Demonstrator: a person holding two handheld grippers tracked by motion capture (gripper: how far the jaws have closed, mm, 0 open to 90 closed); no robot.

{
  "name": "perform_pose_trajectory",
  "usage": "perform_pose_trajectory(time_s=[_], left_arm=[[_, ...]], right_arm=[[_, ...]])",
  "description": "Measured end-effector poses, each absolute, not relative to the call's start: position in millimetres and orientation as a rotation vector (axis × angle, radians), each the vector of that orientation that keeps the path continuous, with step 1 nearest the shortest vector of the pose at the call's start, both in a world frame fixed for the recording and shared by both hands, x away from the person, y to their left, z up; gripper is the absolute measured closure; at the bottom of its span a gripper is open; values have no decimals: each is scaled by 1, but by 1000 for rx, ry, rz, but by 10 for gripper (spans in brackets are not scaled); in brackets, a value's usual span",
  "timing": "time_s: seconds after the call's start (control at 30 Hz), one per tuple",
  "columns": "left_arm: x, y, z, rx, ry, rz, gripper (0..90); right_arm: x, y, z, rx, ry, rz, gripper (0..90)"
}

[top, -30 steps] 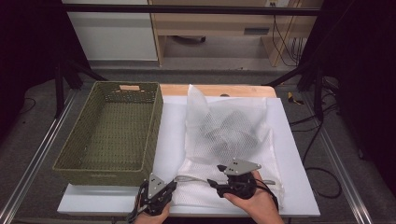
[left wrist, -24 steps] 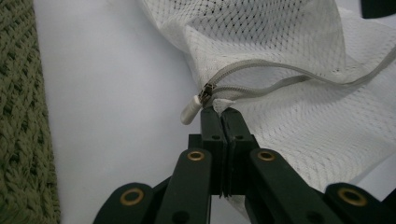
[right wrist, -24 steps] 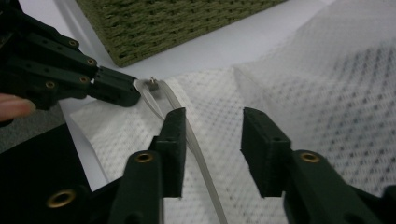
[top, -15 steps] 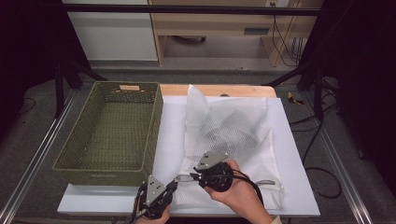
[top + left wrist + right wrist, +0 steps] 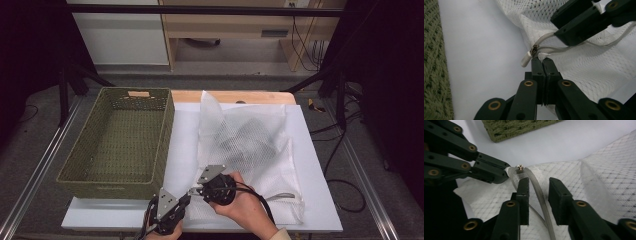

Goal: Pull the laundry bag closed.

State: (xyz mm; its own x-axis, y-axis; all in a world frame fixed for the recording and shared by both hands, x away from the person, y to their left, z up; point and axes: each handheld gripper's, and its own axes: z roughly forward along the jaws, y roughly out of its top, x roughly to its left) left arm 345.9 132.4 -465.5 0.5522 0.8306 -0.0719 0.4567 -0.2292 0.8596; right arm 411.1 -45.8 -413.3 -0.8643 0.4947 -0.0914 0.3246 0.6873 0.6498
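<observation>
The white mesh laundry bag [image 5: 250,150] lies flat on the white surface [image 5: 320,200], just beside a green woven basket [image 5: 120,140], with something dark inside it. At its near corner the left claw [image 5: 184,200] is closed on the bag's edge just below the zipper slider [image 5: 534,49]. The right claw [image 5: 537,185] stands partly open with one zipper band [image 5: 541,195] between its jaws; these jaws have just been opening a little and the pads do not press on it.

To do this step well, I think the left claw should keep the corner firm, while the right one catches the small white pull tab [image 5: 526,60] and draws along the track, not upward, because the thin net folds easily. The zipper teeth look fine and grey, the basket rough and stiff.
</observation>
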Motion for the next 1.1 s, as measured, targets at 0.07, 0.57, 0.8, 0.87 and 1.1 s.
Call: perform_pose_trajectory(time_s=[0.07,0.57,0.8,0.87,1.1], left_arm=[[346,132,-465,1870,1050,511,890],[348,133,-467,1873,1049,478,869],[354,132,-472,1886,1060,437,797],[357,131,-474,1886,1060,409,781],[367,134,-481,1857,1090,323,739]], right_arm=[[413,-42,-416,659,2635,902,687],[414,-32,-416,612,2642,878,894],[413,-36,-416,622,2637,914,895],[413,-37,-416,615,2636,917,895],[410,-41,-414,617,2632,950,896]])
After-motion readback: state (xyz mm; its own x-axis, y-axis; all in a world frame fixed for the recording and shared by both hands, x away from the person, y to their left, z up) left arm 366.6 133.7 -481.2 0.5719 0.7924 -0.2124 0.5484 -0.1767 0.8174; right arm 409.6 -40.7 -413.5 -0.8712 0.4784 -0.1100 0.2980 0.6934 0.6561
